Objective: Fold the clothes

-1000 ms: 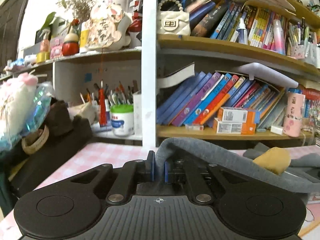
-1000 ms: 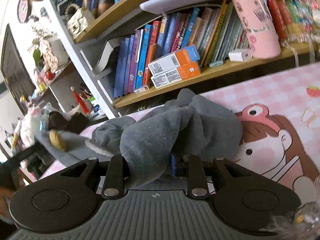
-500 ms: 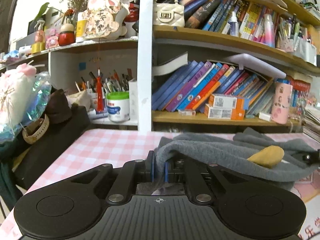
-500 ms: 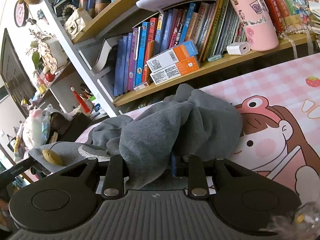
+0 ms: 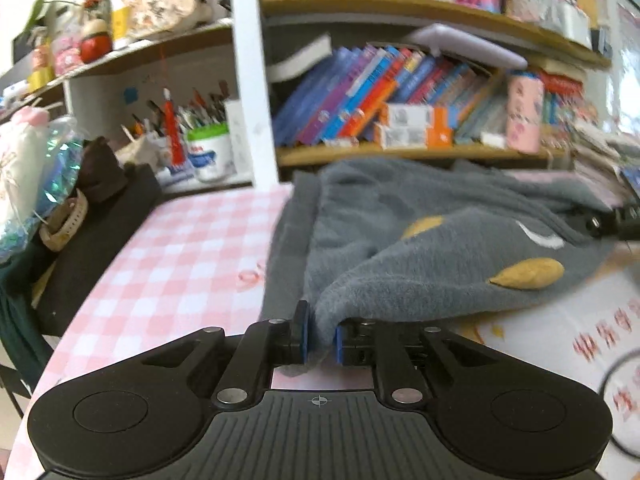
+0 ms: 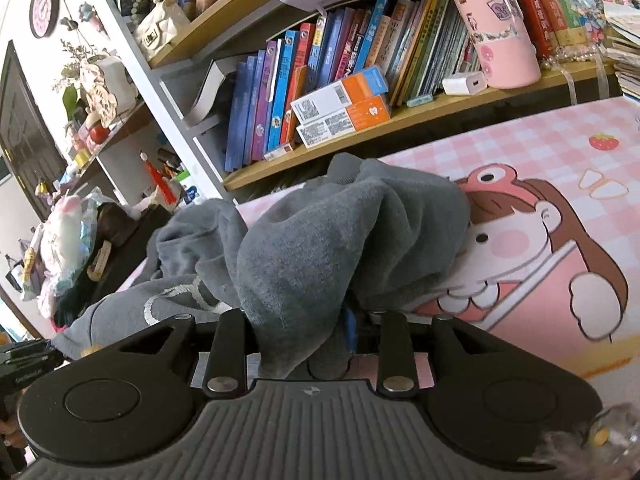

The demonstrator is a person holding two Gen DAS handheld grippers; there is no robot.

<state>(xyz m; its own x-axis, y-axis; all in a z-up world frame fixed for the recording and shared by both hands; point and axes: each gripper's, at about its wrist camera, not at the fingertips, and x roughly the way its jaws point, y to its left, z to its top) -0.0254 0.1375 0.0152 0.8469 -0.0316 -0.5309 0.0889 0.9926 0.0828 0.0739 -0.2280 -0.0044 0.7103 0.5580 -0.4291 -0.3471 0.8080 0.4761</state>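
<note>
A grey fleece garment (image 5: 420,248) with yellow patches (image 5: 528,274) lies spread over the pink checked table (image 5: 180,248). My left gripper (image 5: 322,336) sits low at the garment's near corner. Its jaws are opening slightly, and the corner is still pinched between the blue pads. In the right wrist view the same garment (image 6: 340,240) is bunched up in a heap. My right gripper (image 6: 300,332) has a thick fold between its fingers, which hides the left finger. Its jaws are easing open too. The right gripper's tip (image 5: 616,224) shows at the garment's far right edge.
A bookshelf (image 5: 400,152) full of books (image 6: 280,92) runs along the table's far side, with a pink cup (image 6: 492,28) on it. A black case (image 5: 100,232) with a watch and soft toys stands at the left. A cartoon print (image 6: 540,240) covers the table's right part.
The left gripper has dipped toward the table and brought the garment down, so the garment now lies spread out. Its pads have parted a little. The right gripper has moved only slightly.
</note>
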